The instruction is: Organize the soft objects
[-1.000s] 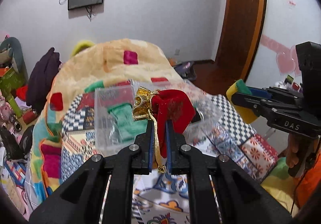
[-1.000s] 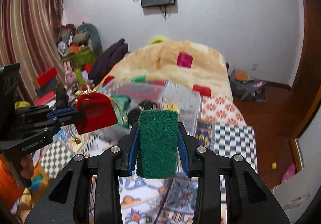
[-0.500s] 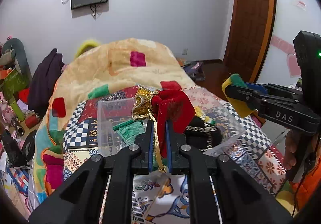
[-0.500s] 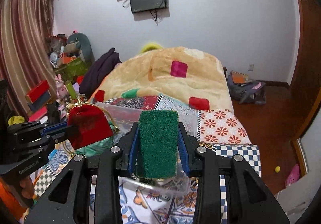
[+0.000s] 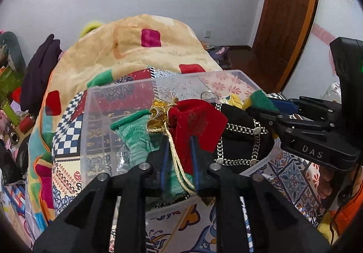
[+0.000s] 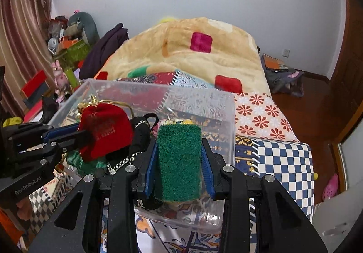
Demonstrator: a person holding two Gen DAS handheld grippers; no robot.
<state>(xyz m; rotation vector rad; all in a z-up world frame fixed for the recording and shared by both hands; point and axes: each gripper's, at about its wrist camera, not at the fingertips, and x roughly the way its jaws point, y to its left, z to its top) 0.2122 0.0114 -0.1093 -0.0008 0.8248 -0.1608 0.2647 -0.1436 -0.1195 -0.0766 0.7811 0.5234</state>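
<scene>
Left gripper (image 5: 179,151), low in the centre of its own wrist view, pinches a red velvet pouch (image 5: 195,121) between blue-padded fingers, the pouch's gold trim and cord (image 5: 179,162) hanging down between them. It shows again at the left edge of the right wrist view, where the pouch (image 6: 104,130) sits over the near-left part of a clear plastic bin (image 6: 231,117). Right gripper (image 6: 179,162), in the lower middle of its view, is closed on a green scouring sponge (image 6: 179,157) standing upright between its pads, held over the bin's near side. In the left wrist view that gripper enters from the right edge, with the sponge's green and yellow end (image 5: 256,98) poking out above the bin. Inside the bin lie a green knit piece (image 5: 133,135) at centre-left and a black bag with a silver chain (image 5: 240,137) at centre-right. Under the bin spreads a patchwork bedcover (image 6: 283,157), with a beige blanket (image 6: 192,49) heaped behind it in the upper middle.
</scene>
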